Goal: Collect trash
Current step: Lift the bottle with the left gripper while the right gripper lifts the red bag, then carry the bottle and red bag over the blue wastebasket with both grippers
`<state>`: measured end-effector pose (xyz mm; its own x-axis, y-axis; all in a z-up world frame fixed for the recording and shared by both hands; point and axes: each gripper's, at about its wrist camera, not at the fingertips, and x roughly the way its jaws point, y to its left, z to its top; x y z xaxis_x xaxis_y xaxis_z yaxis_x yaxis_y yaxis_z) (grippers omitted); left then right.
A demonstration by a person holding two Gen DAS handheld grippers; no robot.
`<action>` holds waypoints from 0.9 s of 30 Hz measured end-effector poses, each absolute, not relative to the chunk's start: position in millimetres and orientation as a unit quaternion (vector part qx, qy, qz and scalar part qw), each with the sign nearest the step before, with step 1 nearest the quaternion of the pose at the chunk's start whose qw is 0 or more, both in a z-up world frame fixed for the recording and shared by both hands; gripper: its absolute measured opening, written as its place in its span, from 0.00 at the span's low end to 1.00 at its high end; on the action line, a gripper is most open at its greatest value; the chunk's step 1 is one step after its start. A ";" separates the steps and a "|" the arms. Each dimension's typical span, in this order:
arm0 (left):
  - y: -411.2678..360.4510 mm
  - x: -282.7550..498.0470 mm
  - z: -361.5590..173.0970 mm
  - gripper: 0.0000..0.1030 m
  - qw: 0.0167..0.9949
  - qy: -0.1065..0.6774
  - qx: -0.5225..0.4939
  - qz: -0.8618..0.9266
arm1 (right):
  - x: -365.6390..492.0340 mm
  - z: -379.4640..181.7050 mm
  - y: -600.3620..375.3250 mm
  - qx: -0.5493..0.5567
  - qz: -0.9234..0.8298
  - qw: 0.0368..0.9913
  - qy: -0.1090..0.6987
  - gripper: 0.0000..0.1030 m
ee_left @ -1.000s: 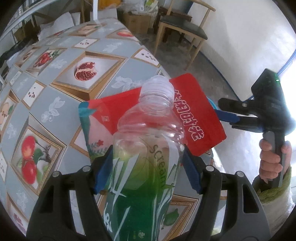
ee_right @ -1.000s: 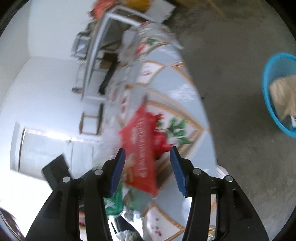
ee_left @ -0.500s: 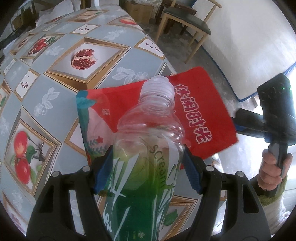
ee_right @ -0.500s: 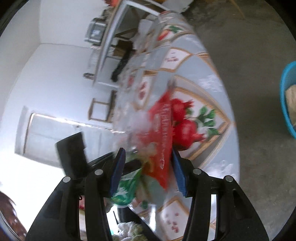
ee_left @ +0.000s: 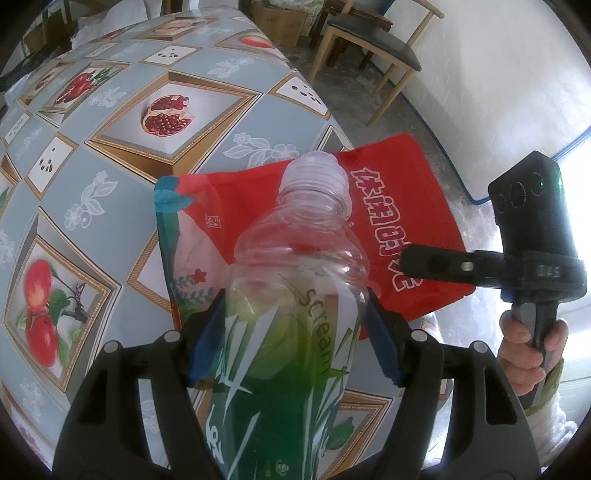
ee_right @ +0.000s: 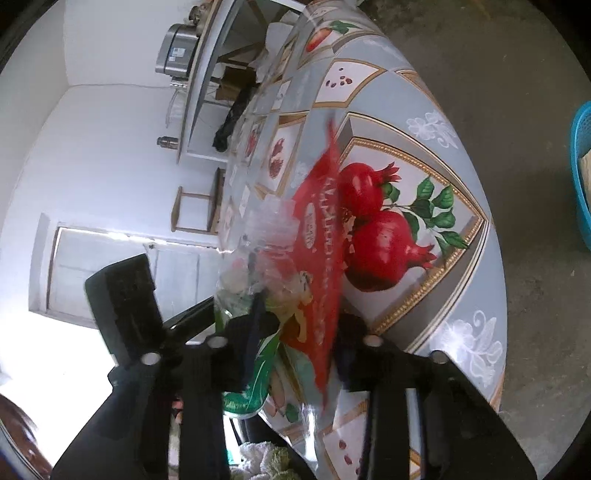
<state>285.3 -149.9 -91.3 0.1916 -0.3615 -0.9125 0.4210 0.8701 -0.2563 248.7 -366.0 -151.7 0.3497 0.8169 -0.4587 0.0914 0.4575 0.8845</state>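
Observation:
My left gripper [ee_left: 295, 332] is shut on a clear plastic bottle [ee_left: 295, 280] with a green label, neck pointing away from me. Behind the bottle a red snack bag [ee_left: 399, 206] lies on the table, its corner hanging over the edge. In the left wrist view my right gripper [ee_left: 410, 262] reaches in from the right over that corner, held by a hand [ee_left: 524, 343]. In the right wrist view the right gripper [ee_right: 299, 332] has the red bag [ee_right: 325, 258] between its closing jaws, and the pads do not clearly press it. The bottle [ee_right: 258, 251] shows just left of it.
The table [ee_left: 110, 147] wears a grey-blue cloth with fruit pictures. A blue basket [ee_right: 581, 177] stands on the concrete floor to the right. A wooden chair [ee_left: 373, 40] and cardboard boxes [ee_left: 280, 22] stand beyond the table's far end.
My right gripper has moved in from the side until the red bag's corner sits between its jaws, which have narrowed. The left gripper still holds the bottle in much the same place.

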 end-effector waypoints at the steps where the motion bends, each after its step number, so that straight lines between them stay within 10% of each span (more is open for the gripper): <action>1: -150.1 285.0 -91.3 0.65 0.771 0.583 0.025 -0.254 | 248.6 -153.1 -365.1 0.451 0.261 0.688 0.506 0.12; 27: -348.6 277.8 -14.1 0.64 0.778 0.465 -0.003 -0.423 | 84.8 -60.2 -604.8 0.398 -0.123 0.858 0.302 0.03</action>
